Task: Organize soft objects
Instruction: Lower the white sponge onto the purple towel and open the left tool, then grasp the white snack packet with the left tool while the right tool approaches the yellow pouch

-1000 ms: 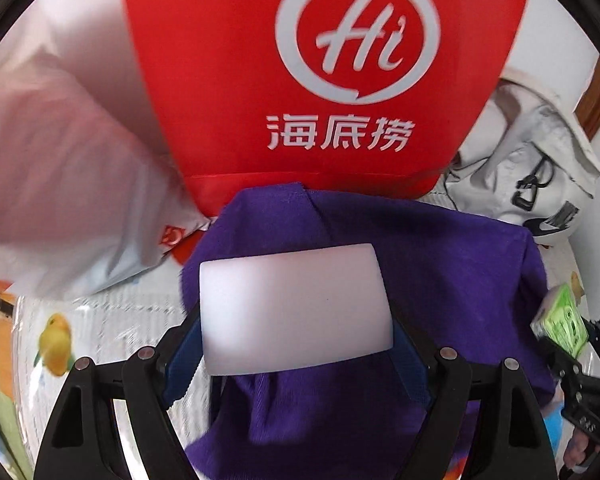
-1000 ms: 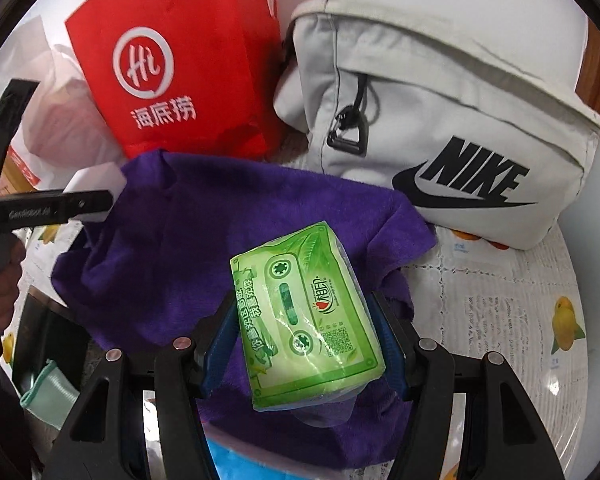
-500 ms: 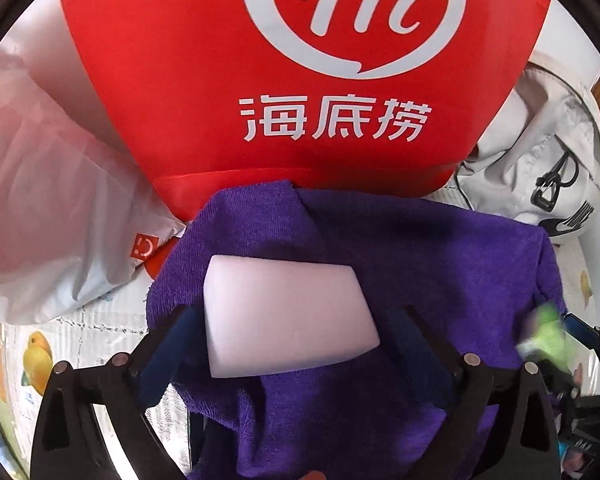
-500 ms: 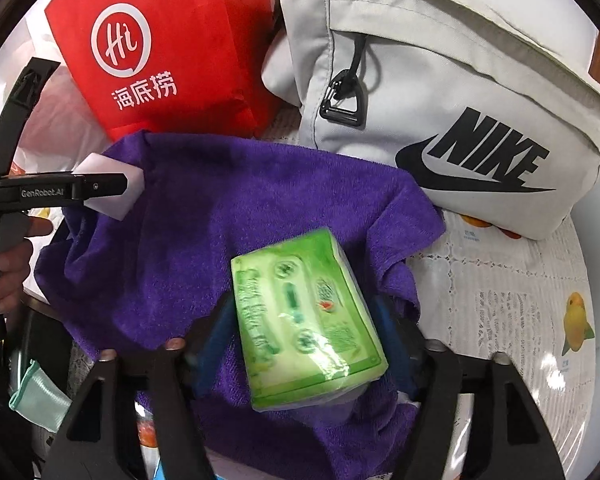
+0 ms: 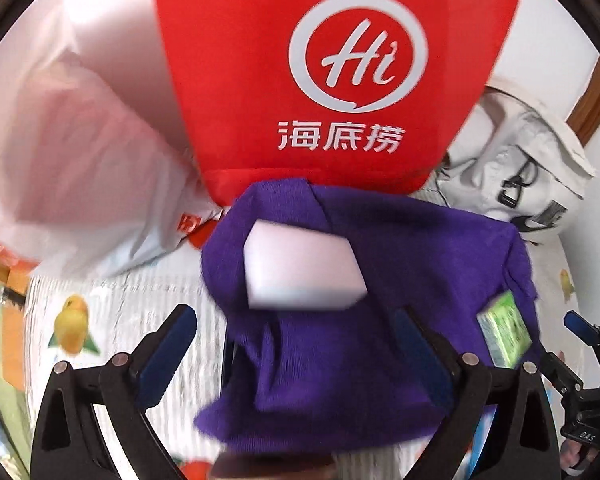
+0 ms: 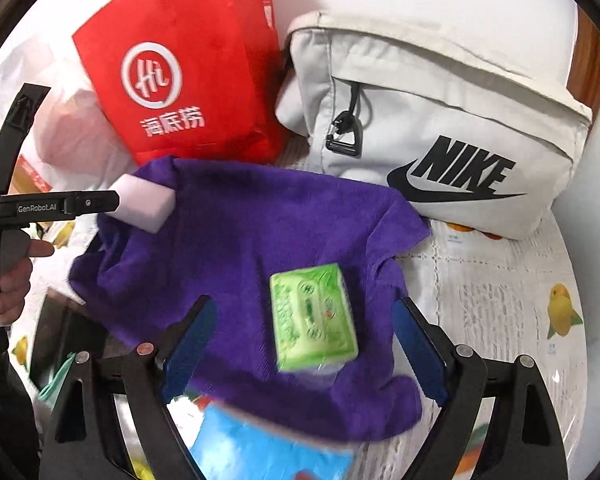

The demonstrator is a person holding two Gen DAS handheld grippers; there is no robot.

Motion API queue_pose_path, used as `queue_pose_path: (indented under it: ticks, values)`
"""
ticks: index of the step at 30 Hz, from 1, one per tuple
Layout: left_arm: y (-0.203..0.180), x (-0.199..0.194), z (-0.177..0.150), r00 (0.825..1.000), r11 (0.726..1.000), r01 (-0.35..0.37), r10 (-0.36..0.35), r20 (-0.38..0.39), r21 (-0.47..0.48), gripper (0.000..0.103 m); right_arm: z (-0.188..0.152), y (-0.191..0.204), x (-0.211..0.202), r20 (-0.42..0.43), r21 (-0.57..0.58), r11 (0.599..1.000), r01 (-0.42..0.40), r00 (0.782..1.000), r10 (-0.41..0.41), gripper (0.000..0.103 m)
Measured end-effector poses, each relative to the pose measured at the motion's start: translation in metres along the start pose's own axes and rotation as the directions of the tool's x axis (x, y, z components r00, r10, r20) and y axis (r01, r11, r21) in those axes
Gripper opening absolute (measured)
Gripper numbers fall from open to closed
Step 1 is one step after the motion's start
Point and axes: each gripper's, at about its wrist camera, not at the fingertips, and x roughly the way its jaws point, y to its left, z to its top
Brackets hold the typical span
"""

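Observation:
A white foam block (image 5: 300, 268) lies on a purple towel (image 5: 379, 320), just beyond my left gripper (image 5: 294, 314). That gripper is open and its blue pads touch nothing. A green tissue pack (image 6: 313, 316) rests on the same towel (image 6: 240, 248) between the fingers of my right gripper (image 6: 303, 305). Its jaws are opening and stand clear of the pack on both sides. In the right wrist view the foam block (image 6: 144, 206) sits at the towel's far left corner beside a finger (image 6: 56, 206) of the left gripper. The green pack (image 5: 503, 332) also shows in the left wrist view.
A red paper bag (image 5: 339, 80) stands behind the towel, with a white plastic bag (image 5: 80, 160) to its left and a grey Nike bag (image 6: 439, 140) to its right. A blue packet (image 6: 268, 448) lies under the towel's near edge. A fruit-print tablecloth (image 6: 499, 300) covers the table.
Both grippers let go: the left one released the foam block, the right one the green pack. Both things now lie on the towel, and both grippers have drawn back and up.

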Motion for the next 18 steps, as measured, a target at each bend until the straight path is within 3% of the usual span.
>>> queue_pose_path:
  ticks: [10,13,18]
  values:
    - [0.001,-0.094,-0.069,0.993,0.999,0.045,-0.046,0.110,0.004,0.099,-0.035,0.029,-0.076,0.079,-0.020,1.000,-0.024,0.997,0.026,0.088]
    - [-0.002,-0.116,-0.089,0.993,0.996,0.088,-0.086,0.082,-0.025,0.099,-0.051,0.033,-0.100,0.102,-0.009,0.999,-0.037,0.994,0.037,0.089]
    - [-0.009,-0.137,-0.135,0.995,0.996,0.085,-0.083,0.048,-0.038,0.099,-0.081,0.042,-0.134,0.118,-0.012,0.998,-0.064,0.991,0.065,0.088]
